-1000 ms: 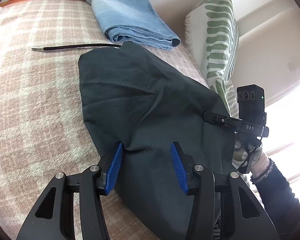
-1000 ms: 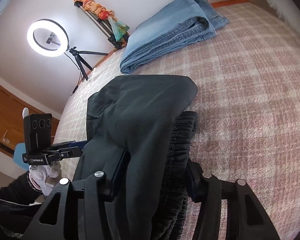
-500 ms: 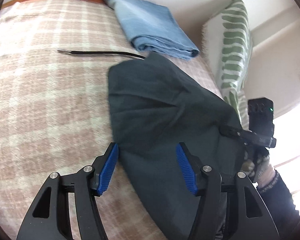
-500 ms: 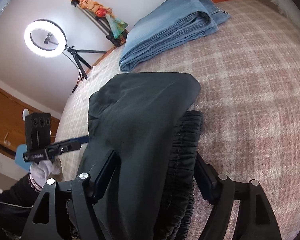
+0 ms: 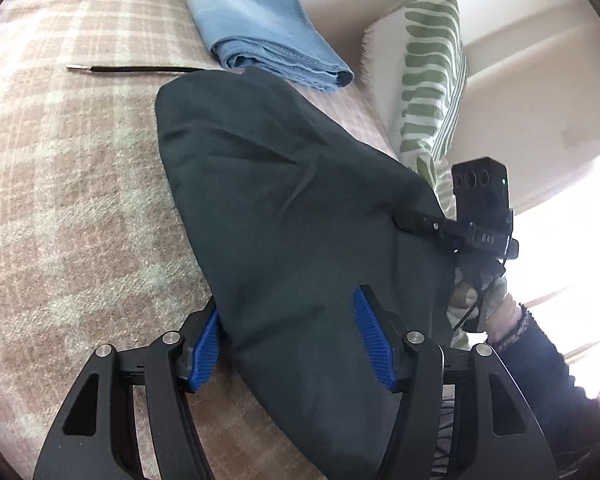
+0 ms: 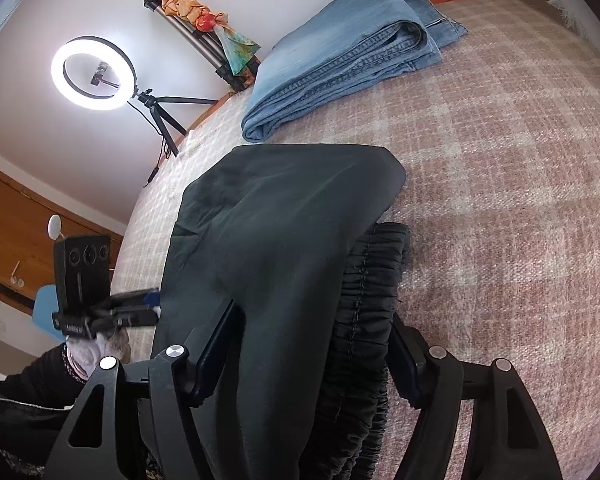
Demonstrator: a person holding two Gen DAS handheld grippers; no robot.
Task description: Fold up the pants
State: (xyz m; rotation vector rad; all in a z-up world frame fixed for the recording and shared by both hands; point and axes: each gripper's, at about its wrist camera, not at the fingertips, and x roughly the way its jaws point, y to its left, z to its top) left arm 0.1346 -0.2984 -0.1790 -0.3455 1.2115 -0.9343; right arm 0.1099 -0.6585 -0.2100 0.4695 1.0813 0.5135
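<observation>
The dark pants [image 5: 292, 208] lie folded over on the pink plaid bed cover [image 5: 72, 168]; in the right wrist view the pants [image 6: 276, 240] show their gathered elastic waistband [image 6: 364, 300] under the top layer. My left gripper [image 5: 286, 344] is open, its blue pads [image 5: 370, 344] on either side of the near fabric edge. My right gripper [image 6: 316, 344] is open, jaws wide around the waistband end. A black drawstring [image 5: 136, 68] sticks out at the far end.
Folded blue jeans [image 5: 260, 28] lie at the bed's far end, also in the right wrist view [image 6: 348, 52]. A green striped pillow [image 5: 432, 80] leans at the right. A ring light on a tripod [image 6: 90, 74] stands beyond the bed.
My left gripper pulled back from the pants then returned over the near edge, staying open. My right gripper's jaws widened around the waistband end.
</observation>
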